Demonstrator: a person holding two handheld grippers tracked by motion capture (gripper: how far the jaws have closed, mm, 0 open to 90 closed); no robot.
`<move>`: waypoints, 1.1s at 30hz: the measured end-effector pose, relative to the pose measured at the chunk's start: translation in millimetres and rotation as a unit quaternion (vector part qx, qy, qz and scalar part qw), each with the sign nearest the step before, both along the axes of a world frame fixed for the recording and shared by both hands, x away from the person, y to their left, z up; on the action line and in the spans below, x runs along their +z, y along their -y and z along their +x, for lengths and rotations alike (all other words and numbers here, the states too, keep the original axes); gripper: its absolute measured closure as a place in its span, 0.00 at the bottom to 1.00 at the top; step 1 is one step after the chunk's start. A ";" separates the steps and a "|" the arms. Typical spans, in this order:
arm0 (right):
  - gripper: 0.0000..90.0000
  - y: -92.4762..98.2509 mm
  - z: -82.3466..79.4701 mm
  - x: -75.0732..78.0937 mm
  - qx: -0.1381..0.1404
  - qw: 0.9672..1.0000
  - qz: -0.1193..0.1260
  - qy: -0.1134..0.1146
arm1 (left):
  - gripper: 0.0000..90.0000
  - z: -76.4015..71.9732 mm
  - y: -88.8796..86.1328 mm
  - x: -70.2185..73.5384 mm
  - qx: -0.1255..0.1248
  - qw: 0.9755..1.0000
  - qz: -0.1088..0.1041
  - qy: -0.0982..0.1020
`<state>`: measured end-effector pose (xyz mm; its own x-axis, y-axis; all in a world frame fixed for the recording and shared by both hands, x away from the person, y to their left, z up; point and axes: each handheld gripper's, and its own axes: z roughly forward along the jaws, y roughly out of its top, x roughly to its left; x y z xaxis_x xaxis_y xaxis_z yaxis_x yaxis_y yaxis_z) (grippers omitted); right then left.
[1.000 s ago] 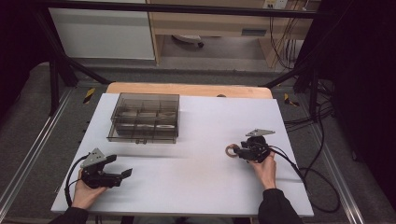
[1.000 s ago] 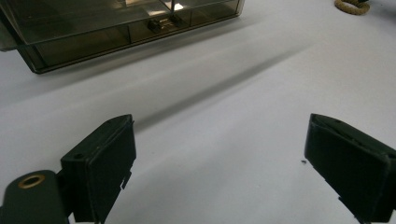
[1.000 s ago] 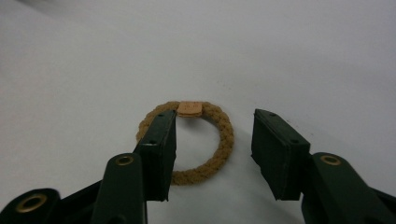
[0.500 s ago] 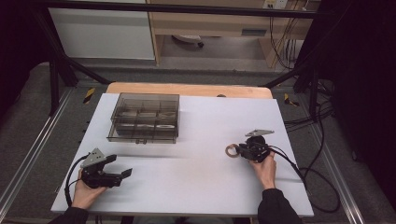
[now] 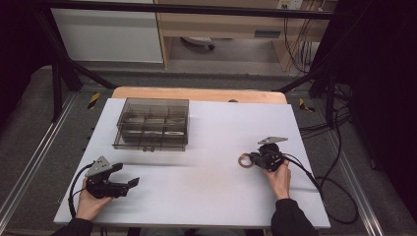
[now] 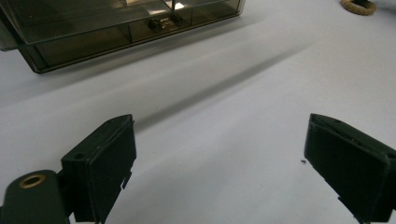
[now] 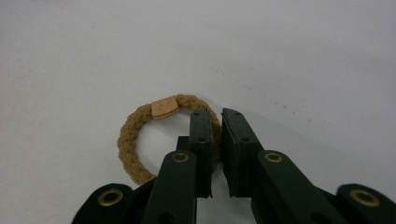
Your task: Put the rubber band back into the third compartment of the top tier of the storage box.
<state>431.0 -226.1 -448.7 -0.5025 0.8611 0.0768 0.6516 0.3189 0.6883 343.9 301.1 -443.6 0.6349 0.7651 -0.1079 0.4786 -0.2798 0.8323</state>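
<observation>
White table [image 5: 206, 196] carries everything; its far edge shows a strip of bare wood. Smoked clear compartment box [image 5: 152, 124] sits on the far left part of the table, lid down, dividers visible through the top; in the left gripper view the box [image 6: 93, 32] lies ahead of the jaws, latch side facing them.

Left gripper [image 5: 129, 184] rests near the front left corner in the person's left hand [image 5: 88, 204], well apart from the box. Jaws stand wide apart, bare table between them, nothing touched; the left gripper view confirms the gap [image 6: 219, 154].

Right gripper [image 5: 252, 159] lies on the right side of the table, held by the right hand [image 5: 279, 177], pointing toward the table's middle. Its jaws have just been closing and now stand nearly together, clamped on the near side of the braided ring. In the right gripper view [image 7: 215, 116] one jaw sits inside the loop, the other outside, cord pinched between.

Braided ring [image 7: 140, 135]: tan cord loop with a small tan tag, flat on the table at the right gripper's tips, well apart from the box. High view shows the ring [image 5: 242, 161] just left of the gripper body.
</observation>
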 end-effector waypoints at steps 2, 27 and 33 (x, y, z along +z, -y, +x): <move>0.93 0.0 0.1 -0.1 0.000 1.000 0.000 0.000 | 0.10 0.0 -0.1 0.0 0.000 1.000 0.000 0.000; 0.94 5.5 -6.1 11.8 0.006 1.000 0.021 0.011 | 0.10 0.1 -0.2 0.0 0.000 1.000 0.000 0.000; 0.94 7.4 -9.6 17.1 0.007 0.999 0.028 0.014 | 0.10 0.0 -0.3 0.1 0.000 1.000 0.001 0.000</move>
<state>421.4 -233.5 -431.6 -0.5171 0.8487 0.1111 0.6276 0.2877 0.7235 343.9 301.4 -443.5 0.6349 0.7652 -0.1064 0.4781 -0.2810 0.8321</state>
